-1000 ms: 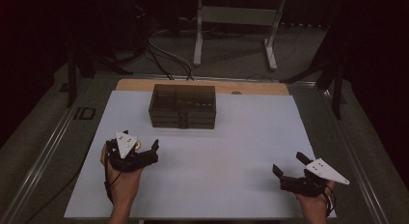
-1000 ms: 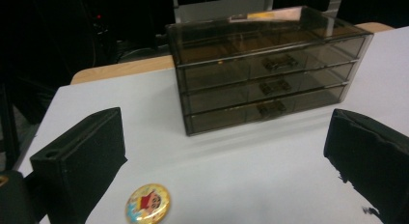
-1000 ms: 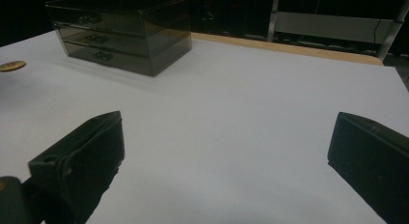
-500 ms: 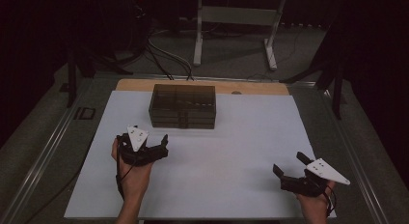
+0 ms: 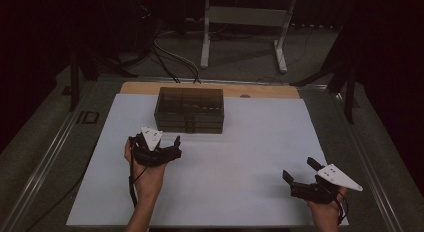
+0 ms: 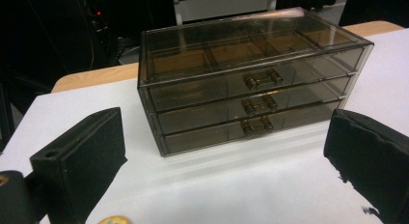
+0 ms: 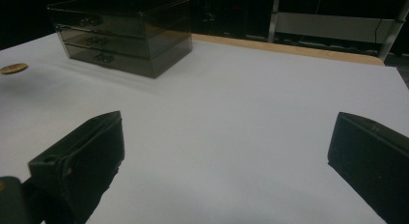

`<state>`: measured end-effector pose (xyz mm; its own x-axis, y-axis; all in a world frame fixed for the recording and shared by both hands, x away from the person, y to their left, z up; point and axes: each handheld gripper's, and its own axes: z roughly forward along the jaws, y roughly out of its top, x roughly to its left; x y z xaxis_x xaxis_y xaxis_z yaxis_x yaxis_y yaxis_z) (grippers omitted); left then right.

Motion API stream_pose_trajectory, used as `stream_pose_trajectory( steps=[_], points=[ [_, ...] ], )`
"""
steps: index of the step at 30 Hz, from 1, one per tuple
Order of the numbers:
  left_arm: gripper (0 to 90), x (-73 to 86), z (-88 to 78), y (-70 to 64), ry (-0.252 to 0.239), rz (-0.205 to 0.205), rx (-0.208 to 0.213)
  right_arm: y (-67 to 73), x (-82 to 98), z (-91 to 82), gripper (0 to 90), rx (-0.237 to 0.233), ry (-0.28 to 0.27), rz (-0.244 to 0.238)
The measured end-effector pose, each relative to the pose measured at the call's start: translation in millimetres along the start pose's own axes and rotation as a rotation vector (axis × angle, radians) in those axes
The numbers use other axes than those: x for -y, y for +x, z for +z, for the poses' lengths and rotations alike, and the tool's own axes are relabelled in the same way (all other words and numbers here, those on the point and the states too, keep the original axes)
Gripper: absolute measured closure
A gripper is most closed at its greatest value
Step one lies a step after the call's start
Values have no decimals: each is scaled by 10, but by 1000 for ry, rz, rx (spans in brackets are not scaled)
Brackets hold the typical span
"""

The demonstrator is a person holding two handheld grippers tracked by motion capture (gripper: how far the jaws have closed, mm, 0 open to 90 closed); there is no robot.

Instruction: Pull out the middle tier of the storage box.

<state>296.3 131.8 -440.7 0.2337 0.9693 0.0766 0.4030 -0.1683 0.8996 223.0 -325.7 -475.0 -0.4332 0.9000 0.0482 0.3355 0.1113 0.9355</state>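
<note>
Ahead of your left gripper [image 5: 161,148], the smoked translucent plastic three-drawer organiser box [image 5: 189,110] stood at the far middle of the white-covered surface [image 5: 260,157], its long axis running crosswise to you and its drawer fronts facing your side. In the left gripper view the jaws were spread wide with nothing between them, and the box [image 6: 251,79] sat framed in their gap, near but not touched. The three small drawer handles [image 6: 258,104] were stacked one above another, just right of the centre line between the jaws; all three drawers looked closed.

Your right gripper [image 5: 306,178] rested low at the near right of the surface, well apart from the box, with its jaws also spread and empty. In the right gripper view the box [image 7: 120,33] lay far off to the upper left, seen corner-on.

Your left hand [image 5: 145,174] was therefore the nearer by a clear margin, and it already pointed at the drawer fronts. Any approach to a handle would probably have called for a straight advance with a slight correction to the right.

A small round yellowish disc [image 7: 13,68] lay on the surface beside your left gripper; what it was could not be told.
</note>
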Motion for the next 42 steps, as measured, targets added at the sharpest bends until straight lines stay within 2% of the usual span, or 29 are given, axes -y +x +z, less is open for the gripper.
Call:
stream_pose_trajectory(
  steps=[5,21,35,42],
  points=[
    [23,-13,69,-27,-5,-23,-3,-2,0,2,0,1,0,0],
    [23,-62,200,-122,-1,-26,-12,-13,-3,-15,0,13,-6,7],
    [23,-79,347,-194,5,-50,-13,-29,2,-11,0,16,-5,23],
    [23,-86,413,-228,14,-54,-16,-25,2,-4,0,16,-3,14]
  ],
)
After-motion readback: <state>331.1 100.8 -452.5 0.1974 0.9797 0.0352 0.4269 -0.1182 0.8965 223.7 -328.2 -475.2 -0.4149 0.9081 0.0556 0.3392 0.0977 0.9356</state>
